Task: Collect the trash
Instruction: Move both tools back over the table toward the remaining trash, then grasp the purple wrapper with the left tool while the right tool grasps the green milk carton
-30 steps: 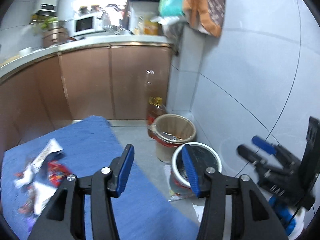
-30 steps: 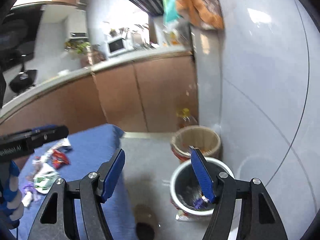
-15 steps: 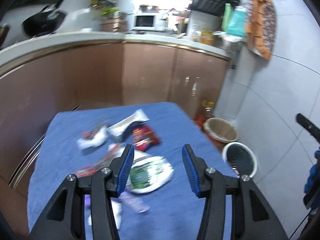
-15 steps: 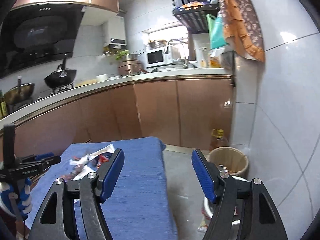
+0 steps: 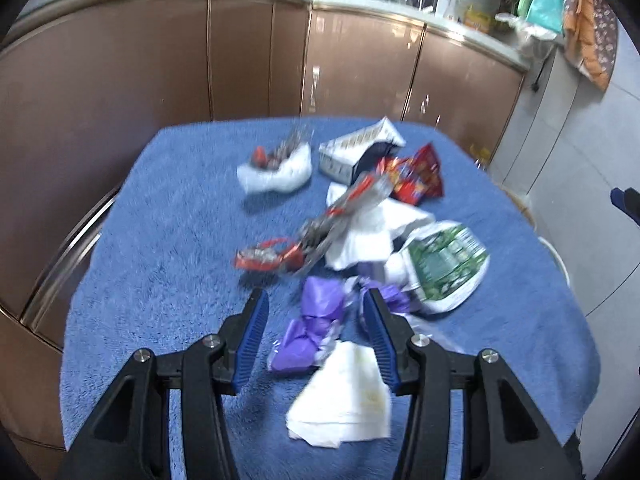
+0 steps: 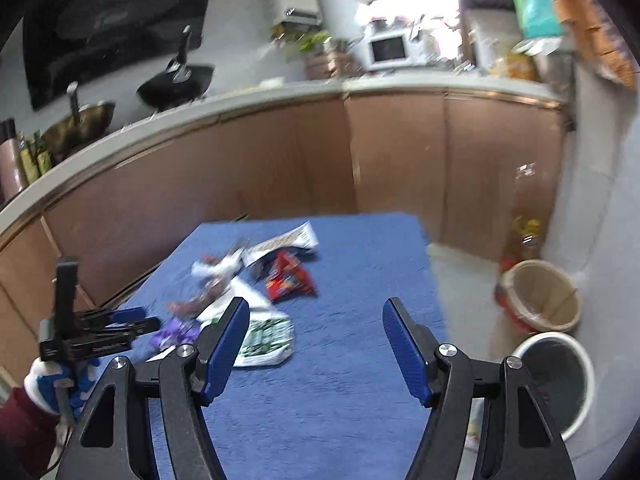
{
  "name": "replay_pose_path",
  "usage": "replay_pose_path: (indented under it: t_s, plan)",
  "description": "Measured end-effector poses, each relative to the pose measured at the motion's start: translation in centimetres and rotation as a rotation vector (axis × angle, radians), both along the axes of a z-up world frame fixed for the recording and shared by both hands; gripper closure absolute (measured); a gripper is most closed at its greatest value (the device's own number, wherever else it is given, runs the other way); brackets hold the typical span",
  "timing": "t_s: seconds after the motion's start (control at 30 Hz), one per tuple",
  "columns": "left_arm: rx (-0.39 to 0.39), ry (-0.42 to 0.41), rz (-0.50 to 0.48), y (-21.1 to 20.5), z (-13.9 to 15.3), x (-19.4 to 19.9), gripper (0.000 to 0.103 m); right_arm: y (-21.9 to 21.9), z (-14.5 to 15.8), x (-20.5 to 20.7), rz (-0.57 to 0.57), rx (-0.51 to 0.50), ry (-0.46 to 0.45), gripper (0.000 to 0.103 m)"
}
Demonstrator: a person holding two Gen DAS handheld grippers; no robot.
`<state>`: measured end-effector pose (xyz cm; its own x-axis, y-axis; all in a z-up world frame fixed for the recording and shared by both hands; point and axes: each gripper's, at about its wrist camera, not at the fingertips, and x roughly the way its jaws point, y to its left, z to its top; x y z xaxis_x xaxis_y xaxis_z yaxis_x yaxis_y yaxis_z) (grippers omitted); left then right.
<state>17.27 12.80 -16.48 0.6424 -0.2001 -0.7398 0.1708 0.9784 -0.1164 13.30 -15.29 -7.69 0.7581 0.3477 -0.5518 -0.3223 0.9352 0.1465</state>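
A pile of trash lies on the blue cloth-covered table (image 5: pixel 180 220): a purple wrapper (image 5: pixel 316 320), a white tissue (image 5: pixel 344 396), a green-and-white packet (image 5: pixel 444 264), a red snack bag (image 5: pixel 416 176), a white box (image 5: pixel 356 148) and a red wrapper (image 5: pixel 268 256). My left gripper (image 5: pixel 315 298) hangs open just over the purple wrapper, which shows between its blue pads without being pressed. My right gripper (image 6: pixel 315 306) is above the table's near right part; its jaws are closing with nothing between them. The left gripper (image 6: pixel 148 322) also shows at the left of the right wrist view.
On the floor right of the table stand a white-rimmed bin (image 6: pixel 560 372) and a tan bin (image 6: pixel 540 300), with an oil bottle (image 6: pixel 524 236) behind them. Brown cabinets (image 6: pixel 280 168) run behind the table. A tiled wall is at the right.
Both views have swung from the bins on the floor to the table. My left gripper has come down close over the trash pile. The purple wrapper now lies between its pads.
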Motion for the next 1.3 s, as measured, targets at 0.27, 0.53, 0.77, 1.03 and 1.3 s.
replay_pose_path:
  t_s: [0.27, 0.53, 0.77, 1.03, 1.3]
  plan:
    - [-0.030, 0.069, -0.037, 0.5, -2.9, 1.8, 0.066, 3.8, -6.6, 5.1, 0.114, 0.015, 0.187, 0.043]
    - [-0.059, 0.102, -0.034, 1.0, -4.1, 2.3, 0.072, 5.3, -9.8, 9.6, 0.238, 0.038, 0.272, 0.044]
    - [-0.071, 0.089, -0.025, 1.3, -4.3, 2.7, 0.072, 7.4, -10.6, 11.7, 0.391, -0.094, 0.268, 0.038]
    - [-0.064, 0.095, -0.005, 0.8, -4.2, 3.8, 0.072, 9.4, -11.4, 14.3, 0.639, -0.169, 0.272, 0.024]
    - [-0.040, 0.104, 0.017, -0.2, -4.1, 4.6, 0.072, 9.5, -12.4, 14.3, 0.822, -0.137, 0.315, 0.016]
